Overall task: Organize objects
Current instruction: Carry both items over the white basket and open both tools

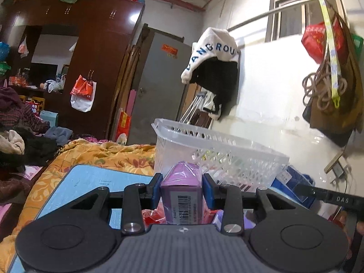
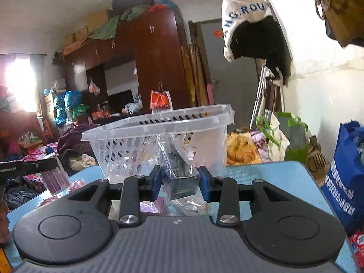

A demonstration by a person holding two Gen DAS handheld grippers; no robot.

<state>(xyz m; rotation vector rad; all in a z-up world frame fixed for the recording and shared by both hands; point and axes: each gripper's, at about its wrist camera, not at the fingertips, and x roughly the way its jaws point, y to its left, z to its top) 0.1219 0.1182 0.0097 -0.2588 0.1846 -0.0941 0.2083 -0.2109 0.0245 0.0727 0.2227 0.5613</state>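
My left gripper [image 1: 182,190] is shut on a purple box [image 1: 182,195] with a barcode, held above the light blue table [image 1: 91,182] just in front of the clear plastic basket [image 1: 218,150]. My right gripper [image 2: 180,183] is shut on a dark packet in a clear plastic bag [image 2: 179,173], held just in front of the same basket [image 2: 159,136]. The left gripper with the purple box [image 2: 55,179] shows at the left of the right wrist view. More pink and purple packets [image 2: 157,204] lie on the table [image 2: 261,173] below the grippers.
A red packet [image 1: 154,216] lies under the left gripper. A blue bag [image 2: 345,182] stands right of the table, a green and white bag [image 2: 286,141] behind it. An orange quilt [image 1: 102,154] covers the bed beyond. A hat [image 1: 213,66] hangs on the wall.
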